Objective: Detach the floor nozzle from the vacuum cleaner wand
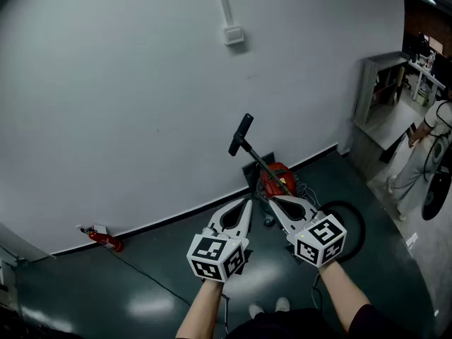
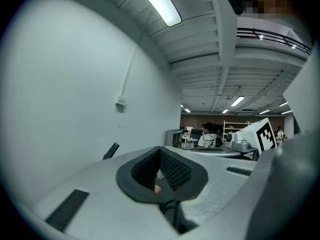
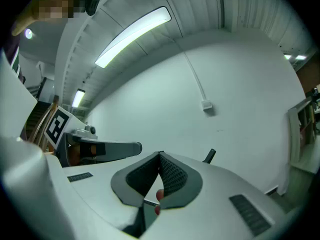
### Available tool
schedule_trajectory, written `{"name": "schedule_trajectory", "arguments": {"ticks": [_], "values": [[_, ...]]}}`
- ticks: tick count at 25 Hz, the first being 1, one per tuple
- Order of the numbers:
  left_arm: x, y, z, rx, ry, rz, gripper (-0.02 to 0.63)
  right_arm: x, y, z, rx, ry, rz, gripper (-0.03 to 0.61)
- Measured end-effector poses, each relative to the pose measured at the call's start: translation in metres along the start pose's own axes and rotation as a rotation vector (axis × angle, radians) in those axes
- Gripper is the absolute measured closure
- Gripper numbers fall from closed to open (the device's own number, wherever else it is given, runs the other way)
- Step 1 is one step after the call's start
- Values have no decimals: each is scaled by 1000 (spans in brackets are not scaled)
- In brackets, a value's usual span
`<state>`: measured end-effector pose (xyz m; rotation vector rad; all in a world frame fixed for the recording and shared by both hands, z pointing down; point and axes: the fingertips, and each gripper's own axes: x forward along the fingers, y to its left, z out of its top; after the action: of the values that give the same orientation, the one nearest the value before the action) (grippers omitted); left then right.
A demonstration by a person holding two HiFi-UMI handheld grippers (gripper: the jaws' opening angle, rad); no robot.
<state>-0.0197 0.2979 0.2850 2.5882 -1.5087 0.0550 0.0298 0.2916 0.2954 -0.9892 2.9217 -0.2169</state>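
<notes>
Both hand-held grippers are clenched and empty. The left hand-held gripper (image 1: 246, 203) has its jaws together, and its own view (image 2: 160, 150) shows nothing between the pads. The right hand-held gripper (image 1: 272, 200) is the same: jaws closed tip to tip in its own view (image 3: 160, 155), gripping nothing. They're held side by side, roughly level, aimed at the wall (image 1: 141, 104), and neither touches the vacuum.

The vacuum cleaner (image 1: 277, 180) has a red body and sits on the dark glossy floor (image 1: 162, 288) right at the wall base, just past the gripper tips in the head view. The wand (image 1: 257, 157) rises from it, tilted up and to the left. A black end piece (image 1: 241, 134) sits on the wand's top end and is attached. I can't tell whether that piece is the floor nozzle or a handle. The same piece pokes above the jaw housing in both gripper views (image 2: 111, 150) (image 3: 210, 155).

A black hose (image 1: 353, 221) loops on the floor to the right of the vacuum body.

- Red fire extinguisher (image 1: 106, 239) lying at the wall base, well left of the vacuum.
- Switch box (image 1: 234, 35) high on the wall, with conduit running up from it.
- Grey cabinet (image 1: 381, 94) at the far right, with a person (image 1: 427, 143) standing near it.
</notes>
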Motion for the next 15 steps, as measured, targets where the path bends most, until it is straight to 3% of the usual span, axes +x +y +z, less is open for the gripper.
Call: {"name": "schedule_trajectory", "arguments": {"ticks": [15], "values": [[33, -15, -11, 31, 54, 34, 611, -12, -34, 2, 31, -13, 21, 561]]}}
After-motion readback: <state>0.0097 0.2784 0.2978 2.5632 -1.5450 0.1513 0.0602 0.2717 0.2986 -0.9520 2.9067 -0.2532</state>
